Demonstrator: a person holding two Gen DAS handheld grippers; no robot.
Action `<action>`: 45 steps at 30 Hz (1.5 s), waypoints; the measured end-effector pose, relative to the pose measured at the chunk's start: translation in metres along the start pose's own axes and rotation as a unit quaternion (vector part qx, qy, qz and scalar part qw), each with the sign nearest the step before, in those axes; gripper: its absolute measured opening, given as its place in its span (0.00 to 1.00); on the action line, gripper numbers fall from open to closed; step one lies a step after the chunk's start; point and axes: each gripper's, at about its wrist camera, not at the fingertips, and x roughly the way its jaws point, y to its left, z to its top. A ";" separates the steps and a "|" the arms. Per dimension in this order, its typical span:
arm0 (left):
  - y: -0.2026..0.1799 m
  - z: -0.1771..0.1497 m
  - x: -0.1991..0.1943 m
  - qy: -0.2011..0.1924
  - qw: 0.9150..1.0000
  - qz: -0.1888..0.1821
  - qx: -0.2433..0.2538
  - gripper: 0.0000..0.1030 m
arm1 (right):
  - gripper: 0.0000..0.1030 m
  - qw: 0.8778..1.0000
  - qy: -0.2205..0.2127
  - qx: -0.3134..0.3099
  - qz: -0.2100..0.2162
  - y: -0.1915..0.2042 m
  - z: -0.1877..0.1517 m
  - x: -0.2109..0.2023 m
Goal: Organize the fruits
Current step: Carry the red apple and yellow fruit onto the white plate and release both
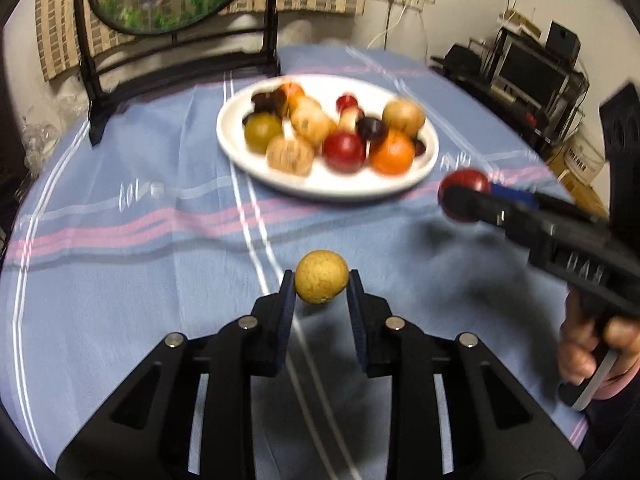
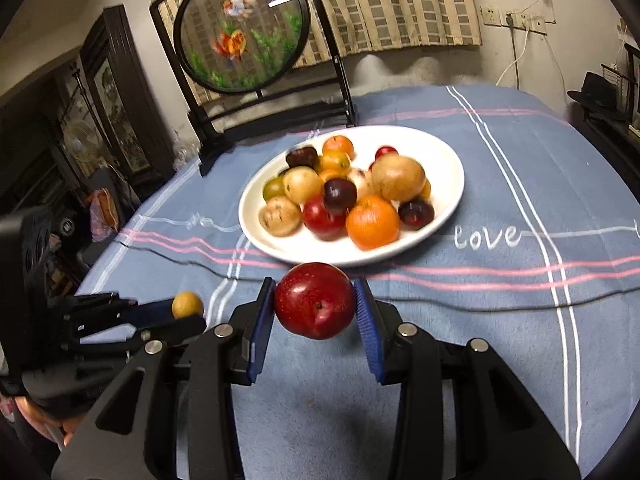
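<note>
Right wrist — red apple (image 2: 315, 300) stem-dimple toward camera — roundish.

The word "love" is stitched in white on the blue cloth (image 2: 520, 184), just beside the plate (image 2: 256, 232), toward the right edge

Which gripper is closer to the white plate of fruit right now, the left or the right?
Right. The right gripper, shut on a red apple, hangs just short of the white plate. The left gripper, shut on a small yellow fruit, sits farther back over the cloth.
</note>
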 end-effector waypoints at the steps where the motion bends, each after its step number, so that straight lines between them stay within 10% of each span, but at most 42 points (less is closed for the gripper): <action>1: 0.000 0.009 -0.001 -0.006 1.000 0.002 0.002 0.26 | 0.39 1.000 -0.005 -0.002 -0.001 0.000 0.005 -0.001; 10: 0.014 0.123 0.036 -0.047 0.998 0.007 -0.039 0.26 | 0.39 0.996 -0.080 -0.007 -0.037 -0.019 0.080 0.012; 18: 0.024 0.168 0.116 -0.003 0.998 0.017 -0.063 0.26 | 0.39 0.995 -0.091 0.009 -0.035 -0.033 0.108 0.040; 23: 0.027 0.171 0.132 -0.004 0.998 0.030 -0.056 0.28 | 0.39 0.996 -0.080 -0.002 -0.033 -0.033 0.111 0.057; 26: 0.026 0.169 0.125 -0.020 0.998 0.040 -0.046 0.53 | 0.39 0.996 -0.074 -0.008 -0.038 -0.033 0.113 0.066; 34: 0.045 0.151 0.075 -0.066 0.994 0.052 -0.068 0.73 | 0.39 0.998 -0.049 -0.016 -0.040 -0.033 0.111 0.089; 45: 0.043 0.121 0.028 -0.100 0.990 0.069 -0.067 0.86 | 0.40 0.999 -0.009 -0.029 -0.040 -0.029 0.110 0.113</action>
